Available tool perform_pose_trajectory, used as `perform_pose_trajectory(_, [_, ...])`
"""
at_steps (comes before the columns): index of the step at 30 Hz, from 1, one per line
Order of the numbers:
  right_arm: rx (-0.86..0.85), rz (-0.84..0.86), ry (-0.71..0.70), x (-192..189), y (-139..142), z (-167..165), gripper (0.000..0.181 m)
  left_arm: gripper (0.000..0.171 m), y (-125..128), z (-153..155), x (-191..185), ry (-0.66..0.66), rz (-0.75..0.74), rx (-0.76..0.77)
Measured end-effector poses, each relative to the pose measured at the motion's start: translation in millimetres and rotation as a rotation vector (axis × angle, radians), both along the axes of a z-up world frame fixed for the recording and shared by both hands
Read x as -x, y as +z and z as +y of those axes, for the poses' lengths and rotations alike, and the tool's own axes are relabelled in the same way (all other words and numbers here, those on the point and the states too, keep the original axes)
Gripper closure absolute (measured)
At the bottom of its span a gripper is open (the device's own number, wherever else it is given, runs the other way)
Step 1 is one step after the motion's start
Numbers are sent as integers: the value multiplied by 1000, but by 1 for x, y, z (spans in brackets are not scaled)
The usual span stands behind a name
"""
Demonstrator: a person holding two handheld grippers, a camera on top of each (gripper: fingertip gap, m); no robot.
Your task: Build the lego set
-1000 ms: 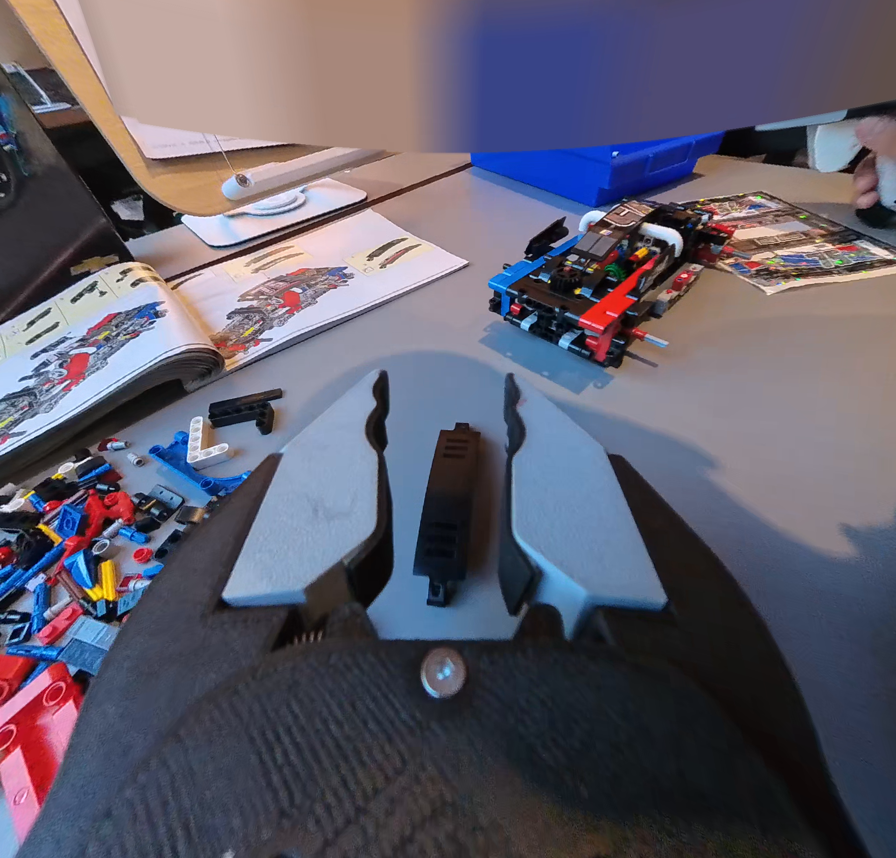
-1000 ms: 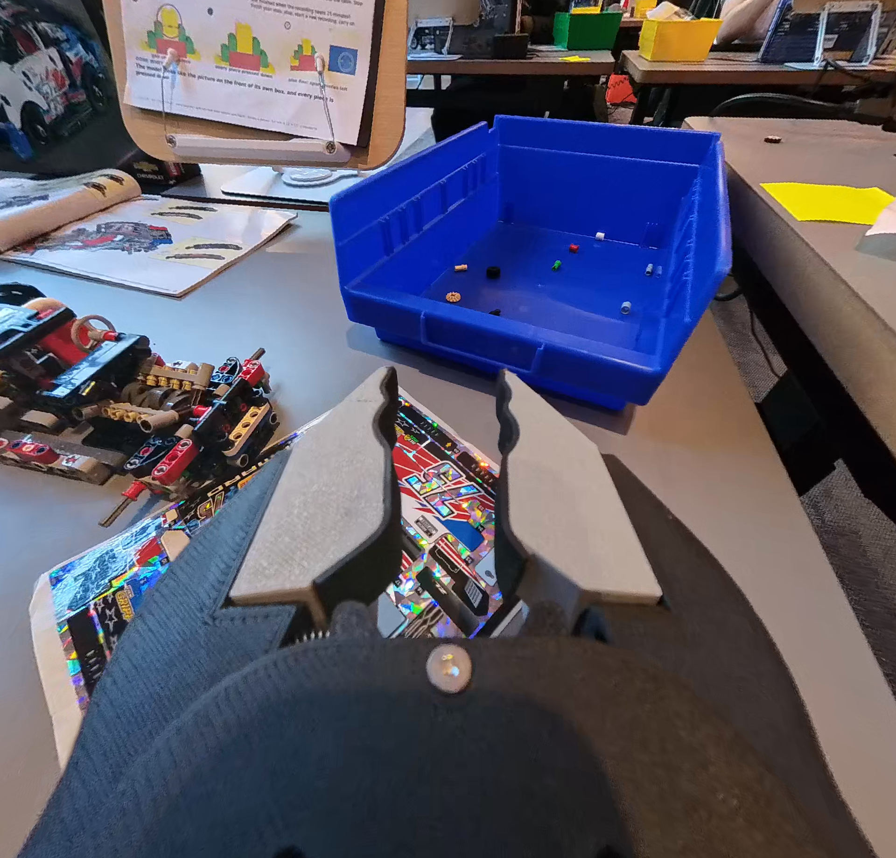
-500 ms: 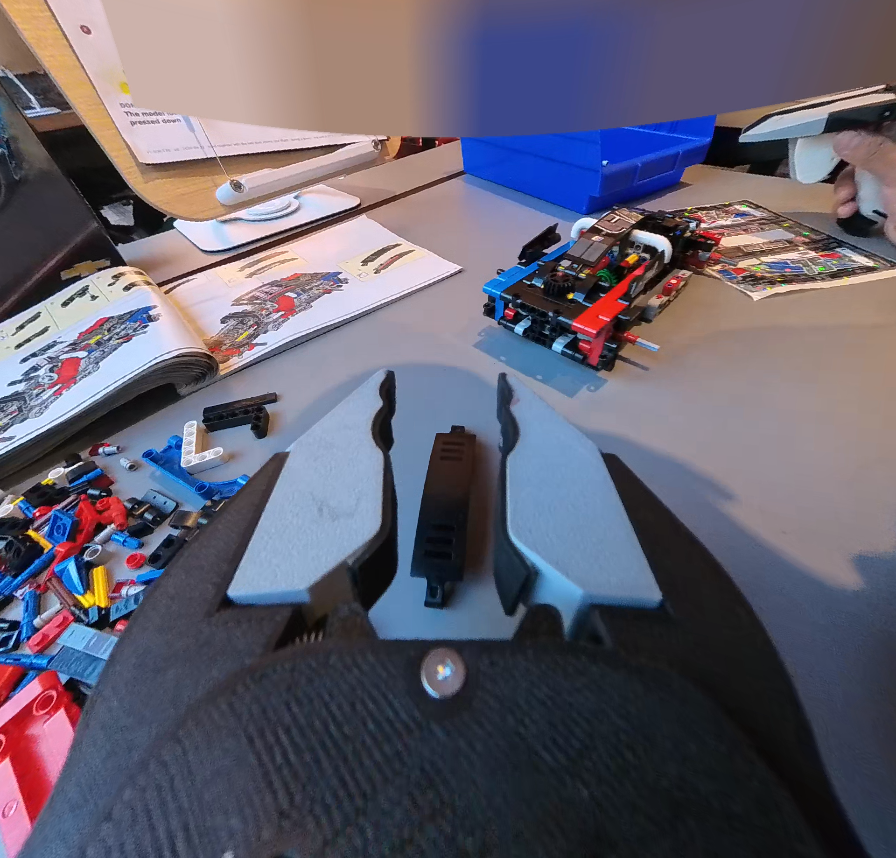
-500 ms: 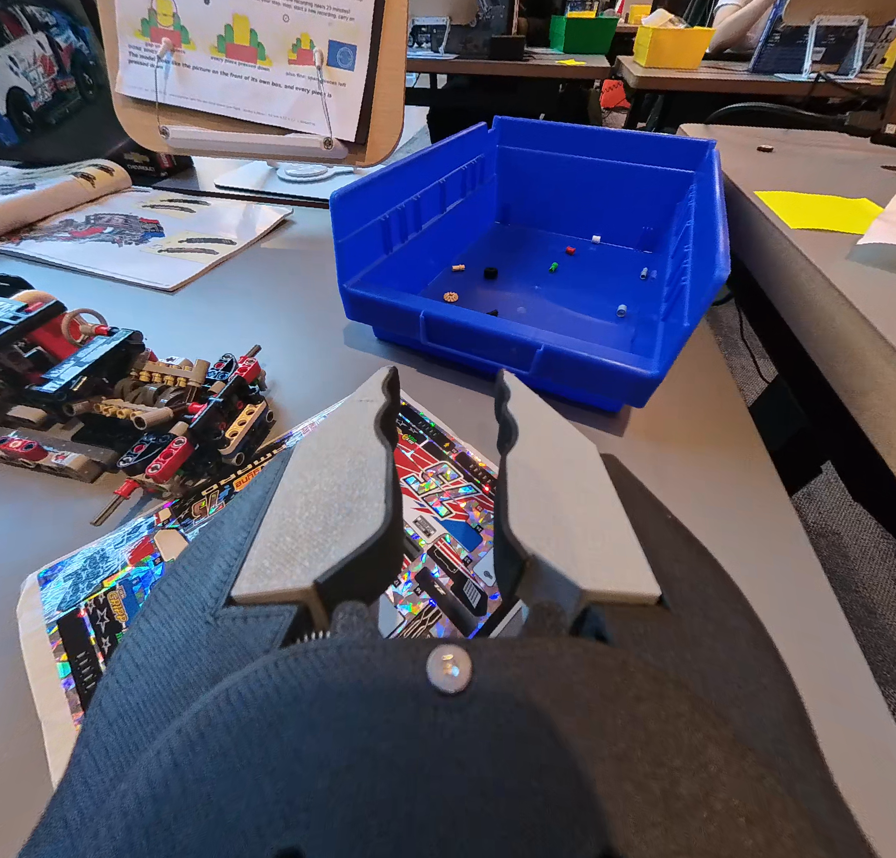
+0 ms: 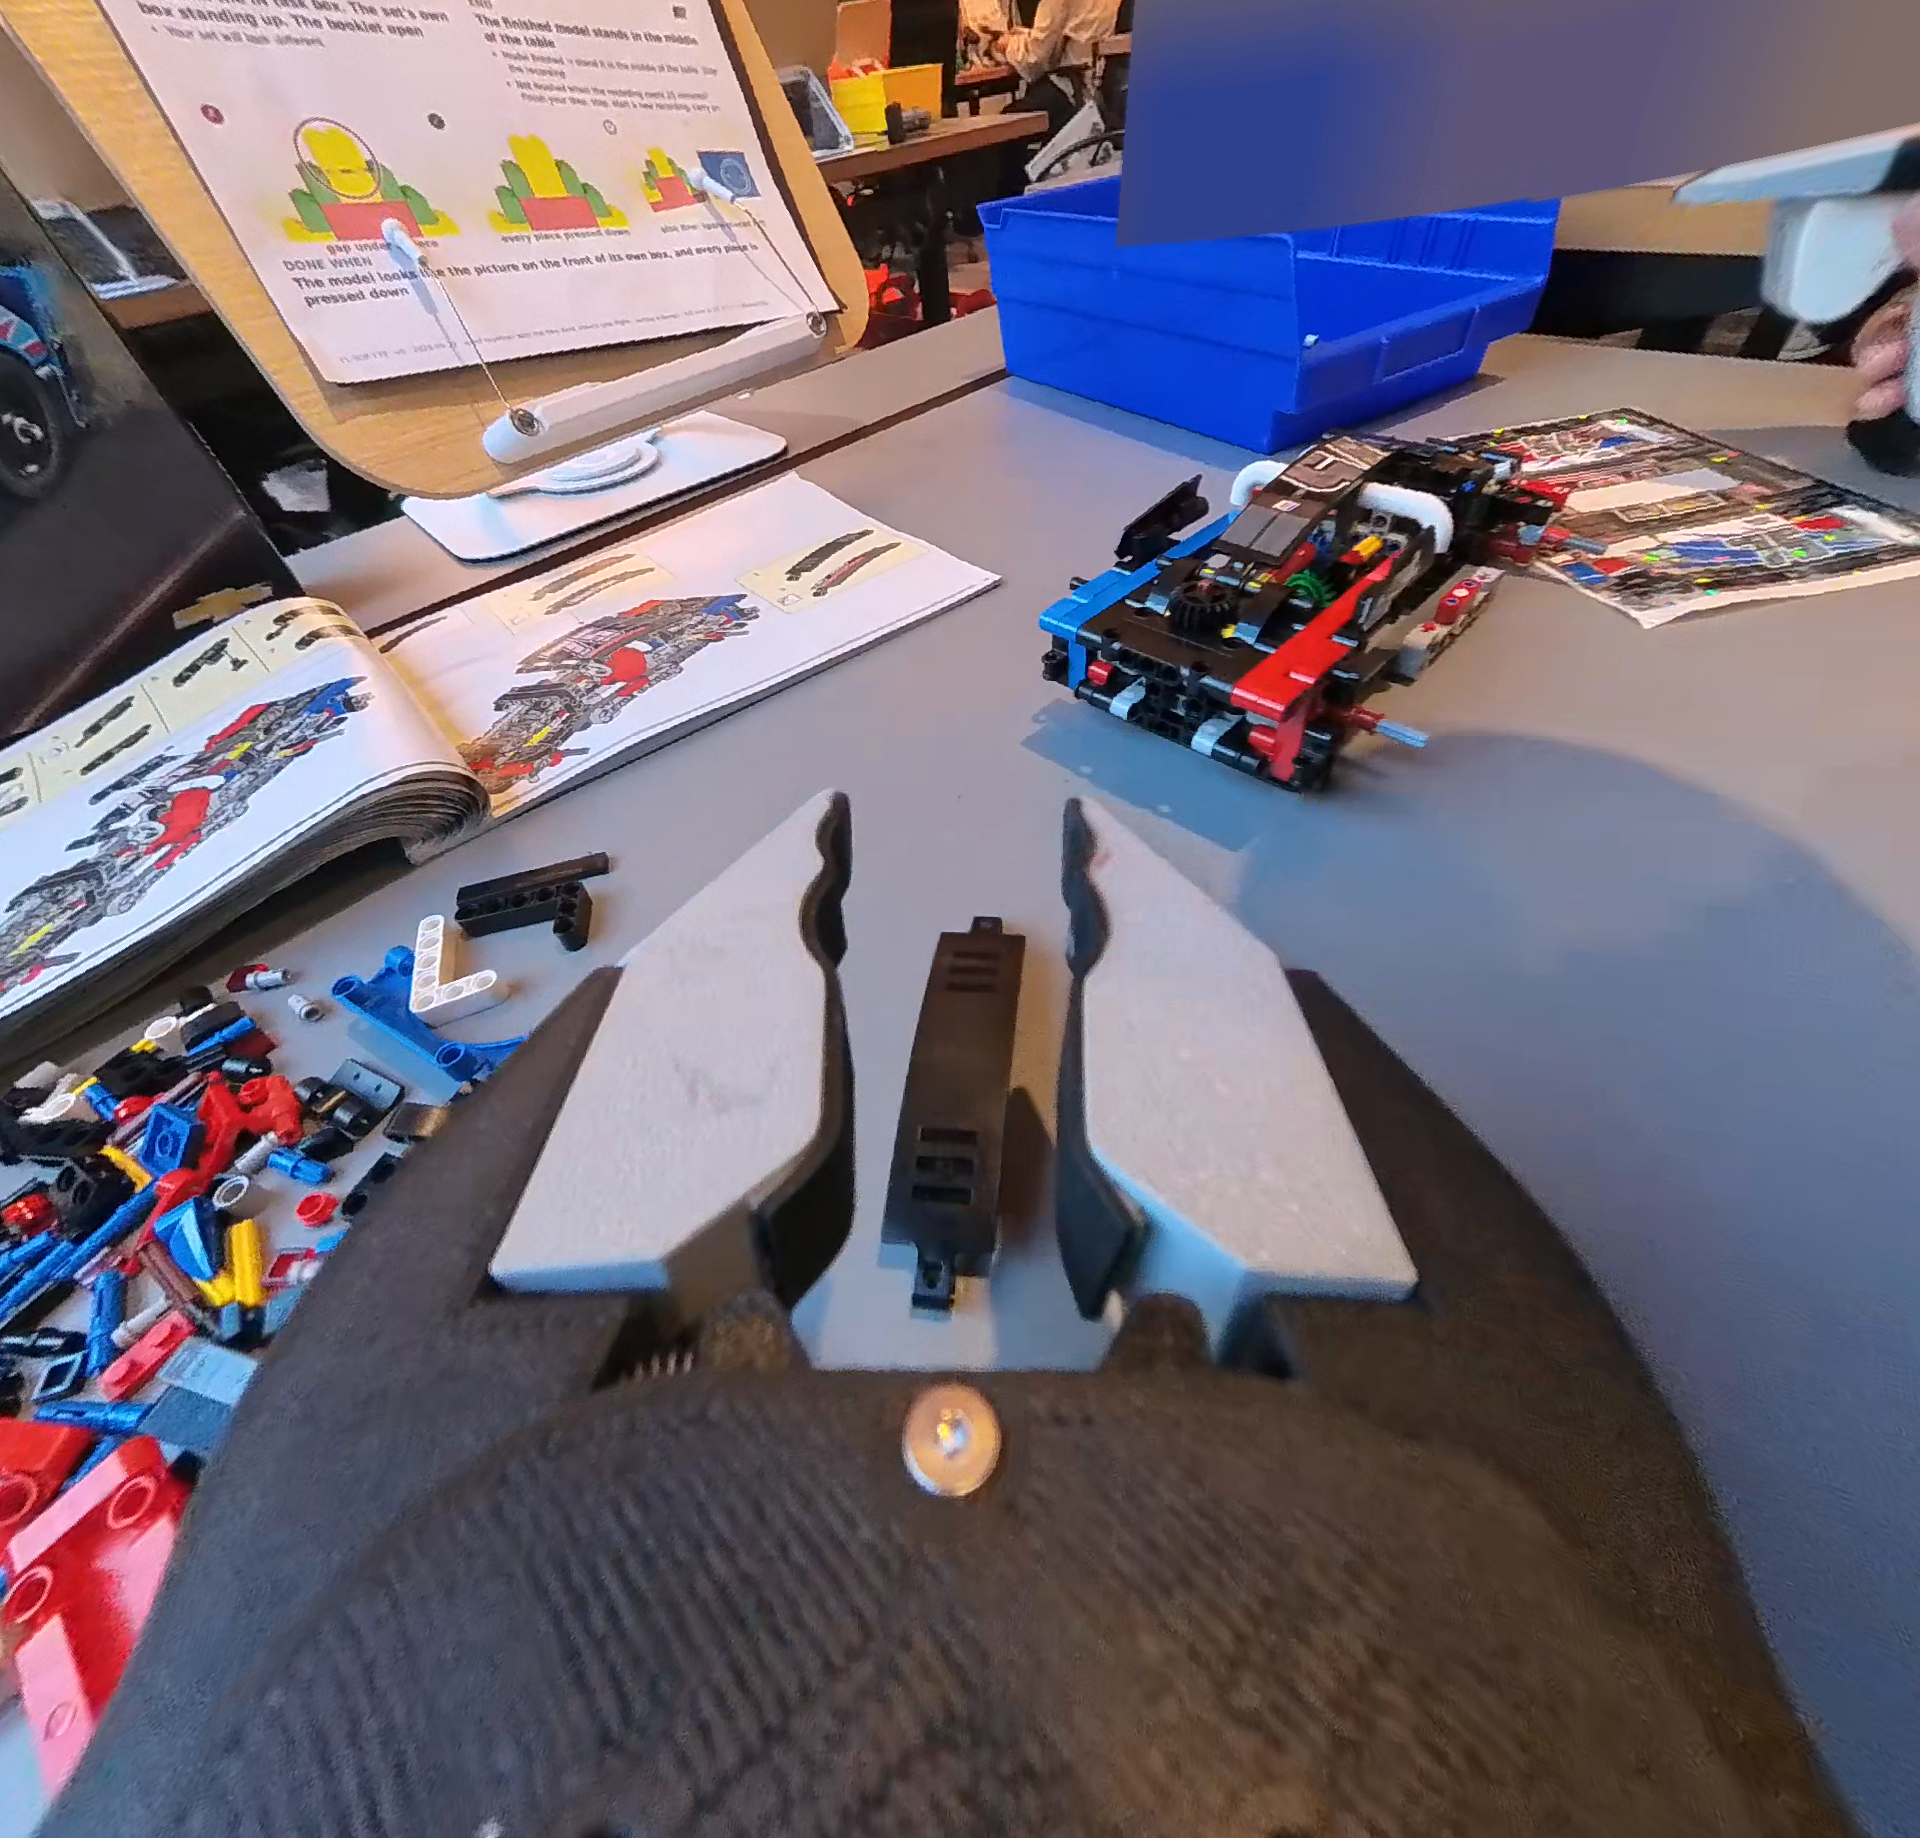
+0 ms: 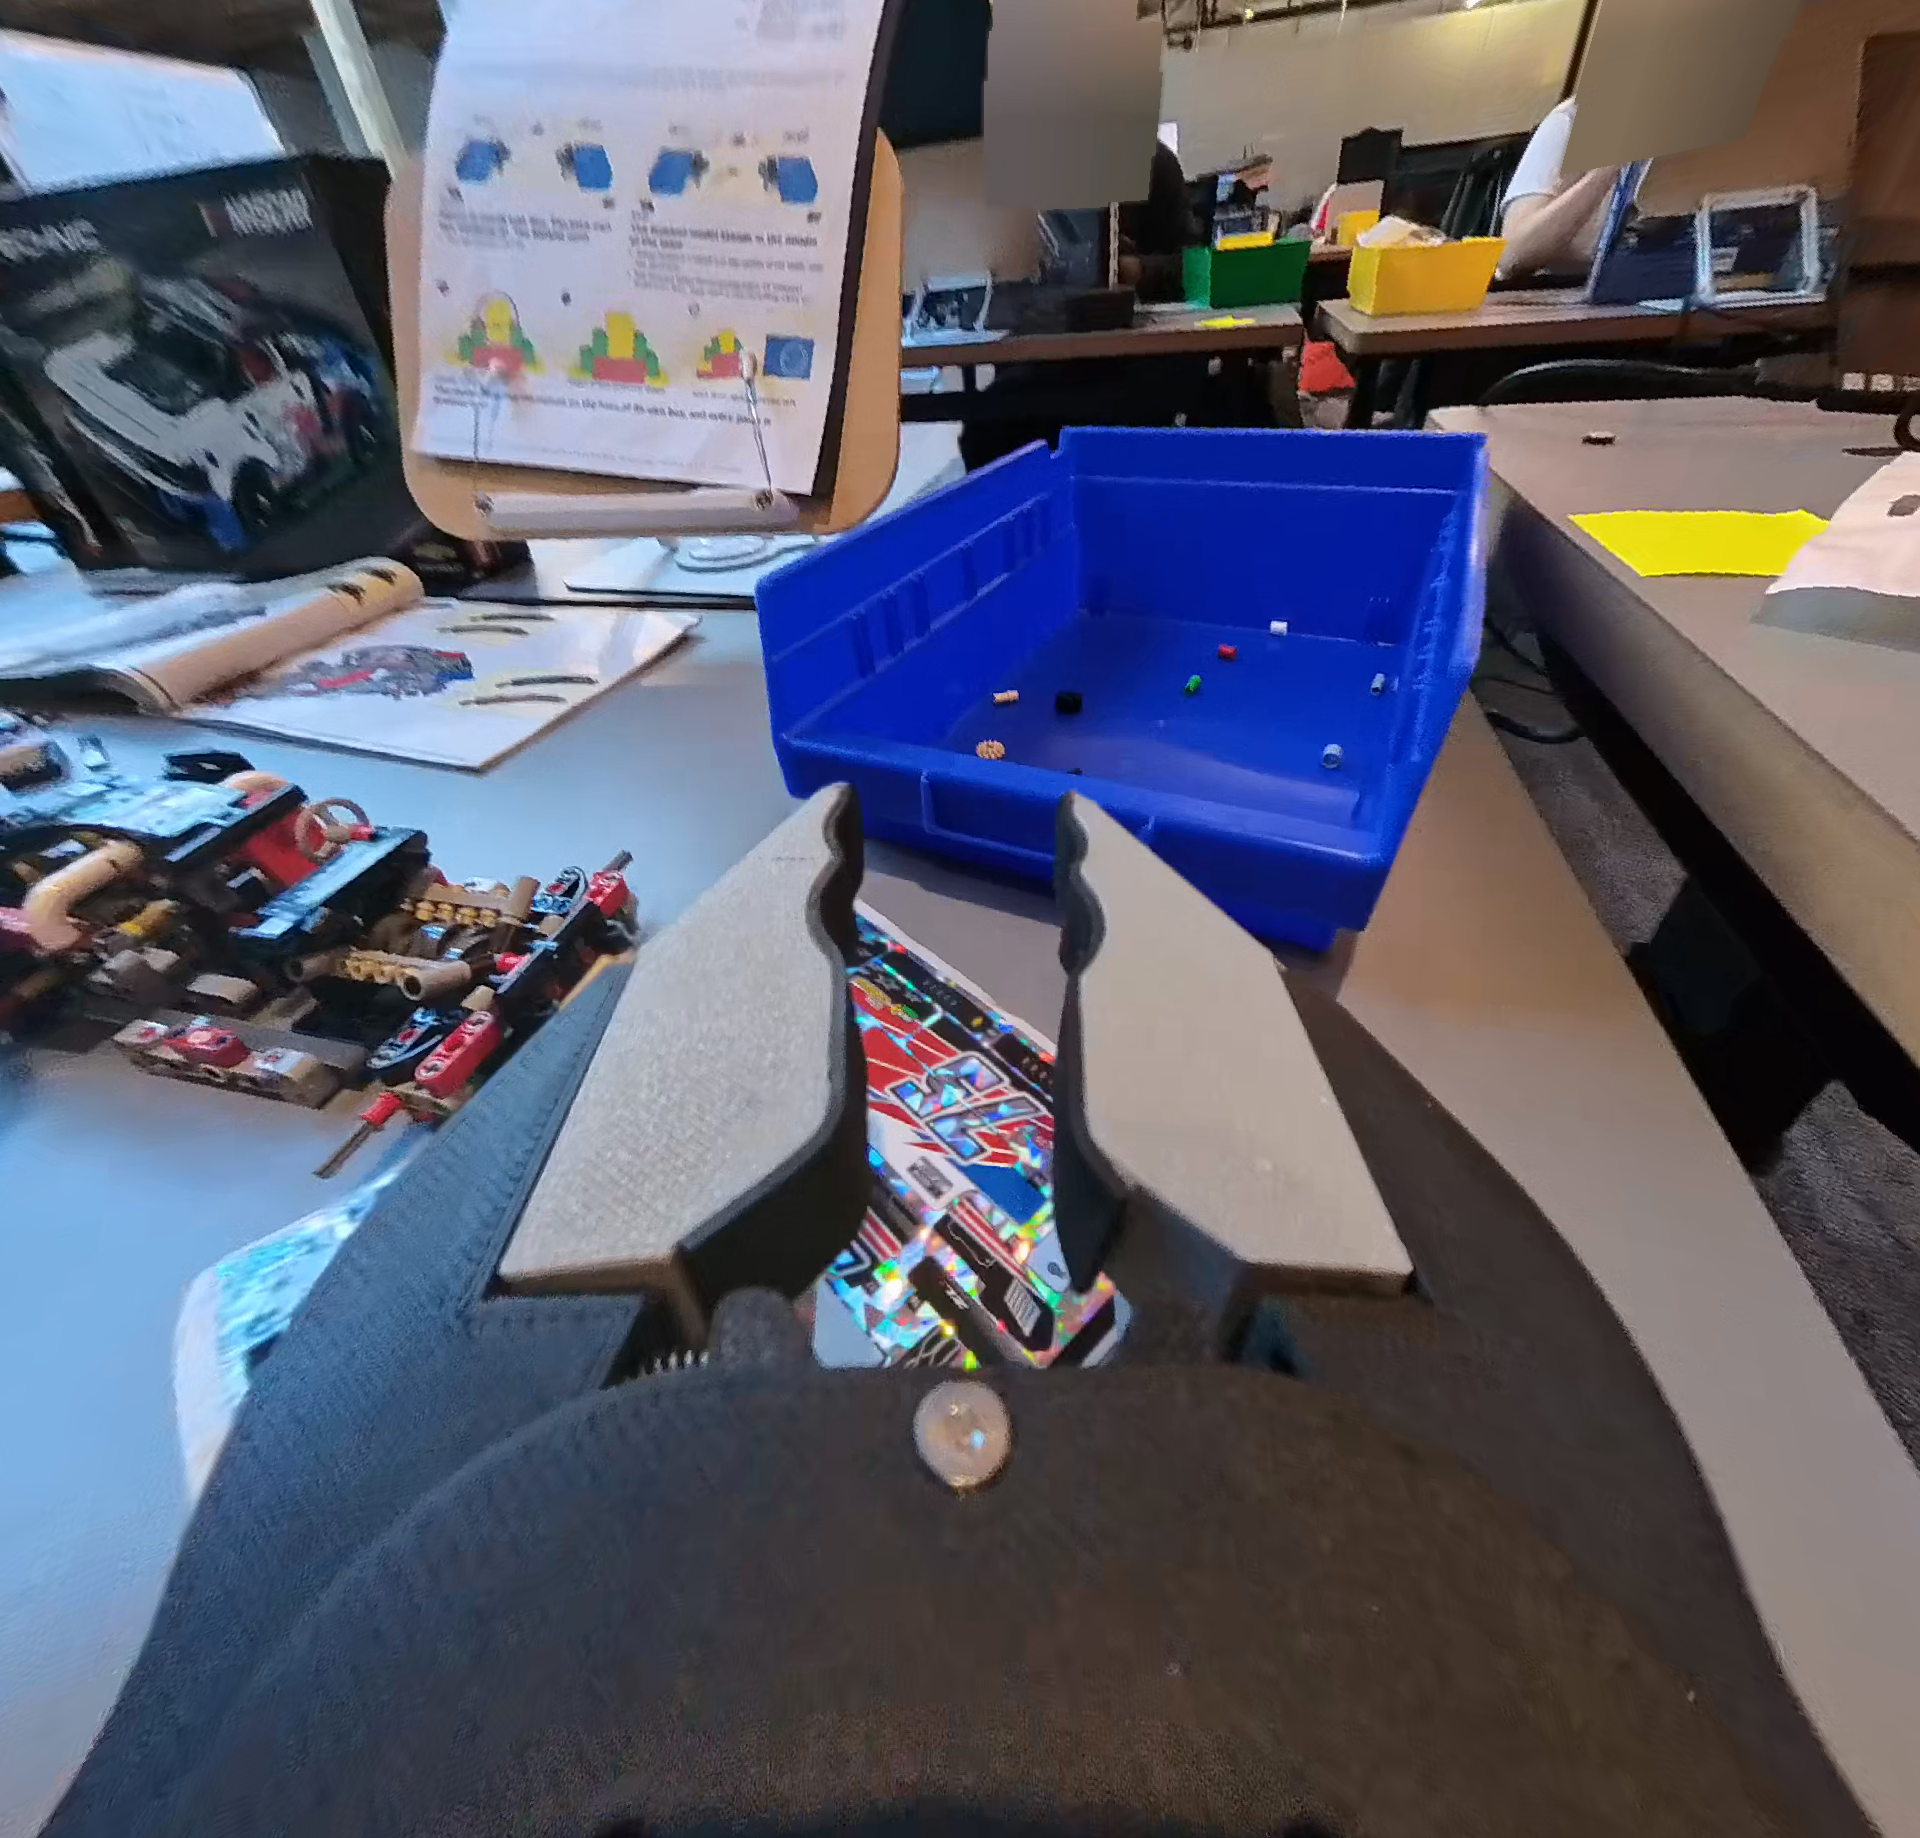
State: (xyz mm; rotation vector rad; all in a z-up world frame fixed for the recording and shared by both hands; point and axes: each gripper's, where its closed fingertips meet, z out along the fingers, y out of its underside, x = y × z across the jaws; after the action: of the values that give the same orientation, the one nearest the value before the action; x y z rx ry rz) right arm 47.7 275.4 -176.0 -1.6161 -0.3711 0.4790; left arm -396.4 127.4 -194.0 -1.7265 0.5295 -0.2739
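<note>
Ahead and right of the left gripper (image 5: 951, 822) sits the half-built lego car (image 5: 1278, 614), nothing between them; loose bricks (image 5: 156, 1186) spill along its left, the open instruction booklet (image 5: 416, 697) beyond those. Its jaws stand apart, low over the grey table (image 5: 1558, 905), straddling a long black panel piece (image 5: 956, 1092) without touching it. The right gripper (image 6: 956, 843), also parted and empty, hovers over the holographic sticker sheet (image 6: 956, 1092), blue bin (image 6: 1122, 687) just ahead, the sheet partly hidden beneath it.
</note>
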Motion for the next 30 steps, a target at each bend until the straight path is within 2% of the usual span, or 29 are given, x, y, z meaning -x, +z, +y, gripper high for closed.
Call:
perform_pose_trajectory(5, [32, 72, 107, 3, 0, -15, 148, 133, -2, 0, -2, 20, 58, -14])
perform_pose_trajectory(12, [103, 14, 199, -7, -6, -47, 154, 139, -10, -1, -9, 47, 190, -12])
perform_pose_trajectory(17, [238, -57, 330, -5, -23, -72, 155, 140, 12, -15, -62, -87, 179, -15])
perform_pose_trajectory(21, [333, -188, 413, 9, -51, -90, 152, 143, 20, -44, -133, -298, 165, 2])
perform_pose_trajectory(24, [375, -301, 432, 17, -70, -96, 142, 141, -13, -72, -182, -506, 232, 143])
perform_pose_trajectory(27, [415, -389, 464, 24, -84, -101, 135, 137, -53, -85, -200, -579, 353, 260])
perform_pose_trajectory(30, [473, -473, 503, 27, -99, -107, 131, 134, -70, -95, -211, -627, 397, 310])
